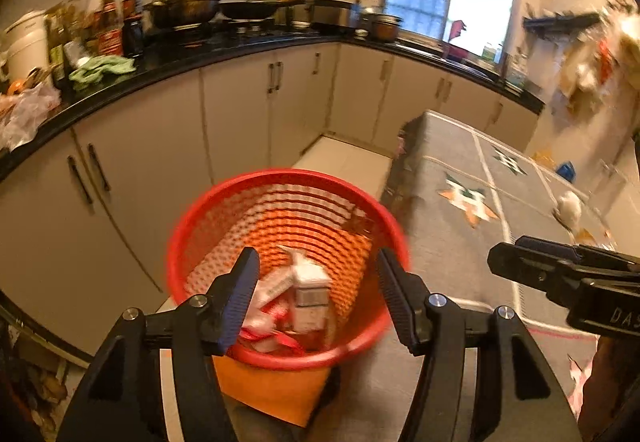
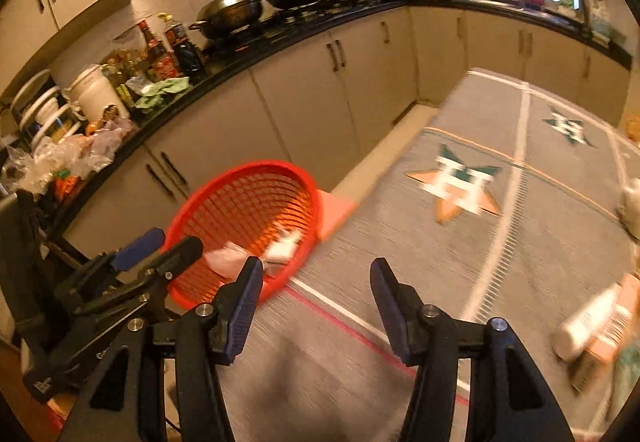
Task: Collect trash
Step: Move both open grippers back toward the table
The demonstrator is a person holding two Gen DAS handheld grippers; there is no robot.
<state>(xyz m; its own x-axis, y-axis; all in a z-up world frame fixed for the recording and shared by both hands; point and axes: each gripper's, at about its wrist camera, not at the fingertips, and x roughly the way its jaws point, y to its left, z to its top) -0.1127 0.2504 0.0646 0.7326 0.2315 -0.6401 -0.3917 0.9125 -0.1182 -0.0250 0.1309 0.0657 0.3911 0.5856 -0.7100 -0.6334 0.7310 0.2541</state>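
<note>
A grey patterned cloth (image 2: pixel 500 242) covers the table beside the cabinet run (image 1: pixel 240 114). The red mesh basket (image 1: pixel 192 242) stands at the cloth's edge on an orange box (image 1: pixel 276 394) and contains cartons and wrappers (image 1: pixel 308 290). The left gripper (image 1: pixel 318 274) hangs over the basket, jaws apart, empty. The right gripper (image 2: pixel 316 282) sits above the cloth, jaws apart, empty. A white tube (image 2: pixel 588 322) lies near the right edge.

"DAS" (partly cut off) on right gripper (image 1: pixel 505 260)
</note>
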